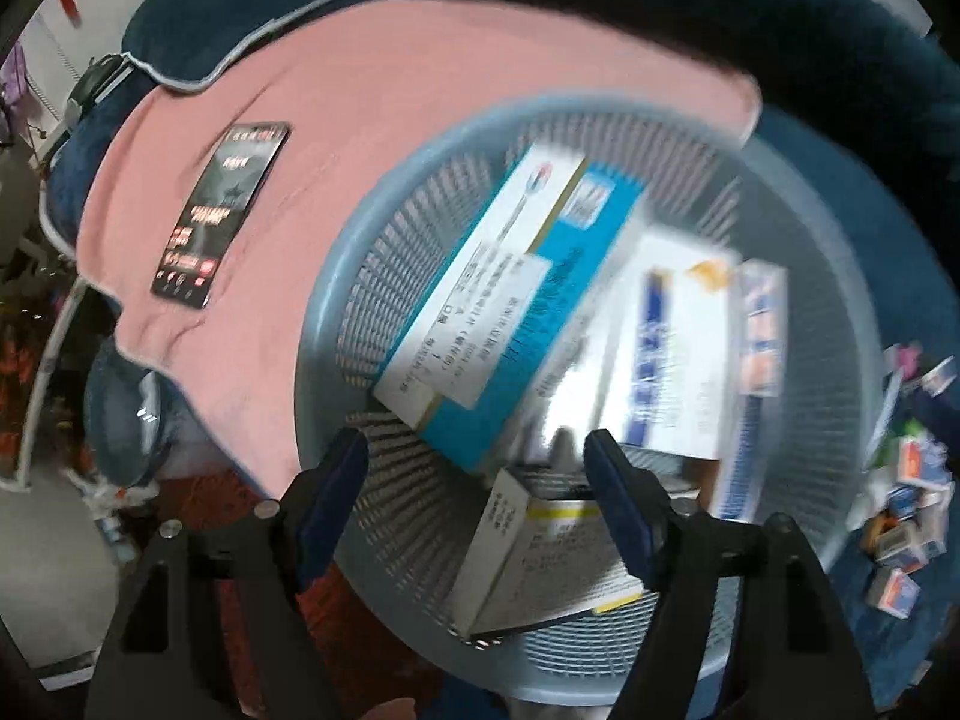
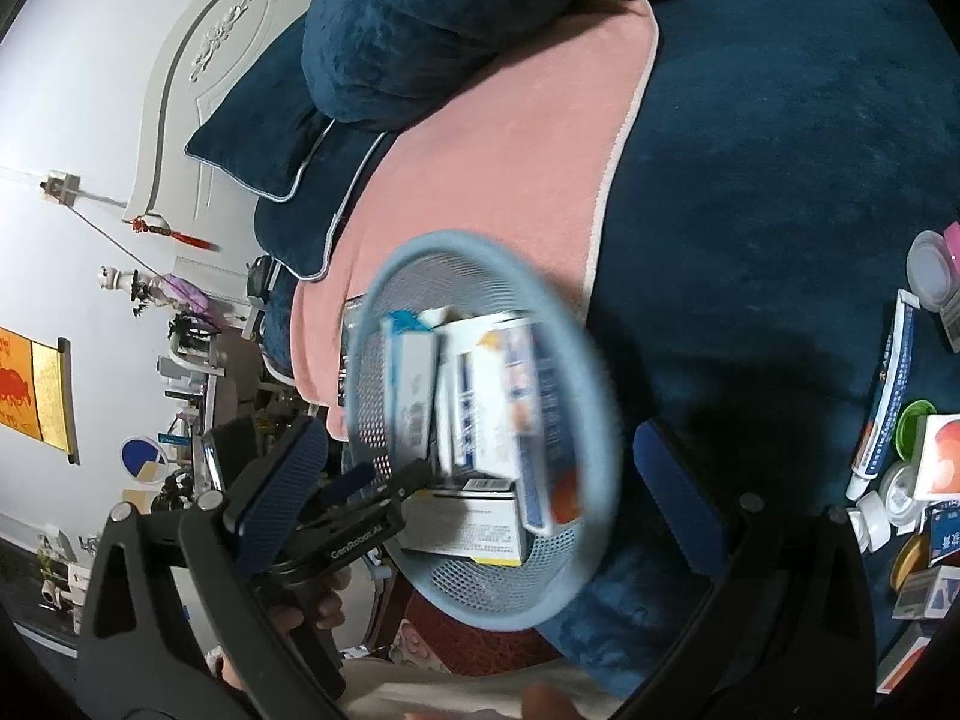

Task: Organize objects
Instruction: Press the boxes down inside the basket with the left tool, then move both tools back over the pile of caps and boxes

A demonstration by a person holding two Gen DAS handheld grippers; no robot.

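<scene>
Hovering over the basket (image 1: pixel 336 276) of boxes (image 1: pixel 480 294), the left gripper (image 1: pixel 474 450) gapes empty; the right gripper (image 2: pixel 480 450) beside the basket does too.

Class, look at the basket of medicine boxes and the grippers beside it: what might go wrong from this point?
1. The blue basket appears tilted near the bed's edge; the boxes inside might spill out.
2. The white box sits between the open left gripper jaws, so it may drop awkwardly.
3. The phone lies on the pink towel beside the basket and could get knocked.
</scene>
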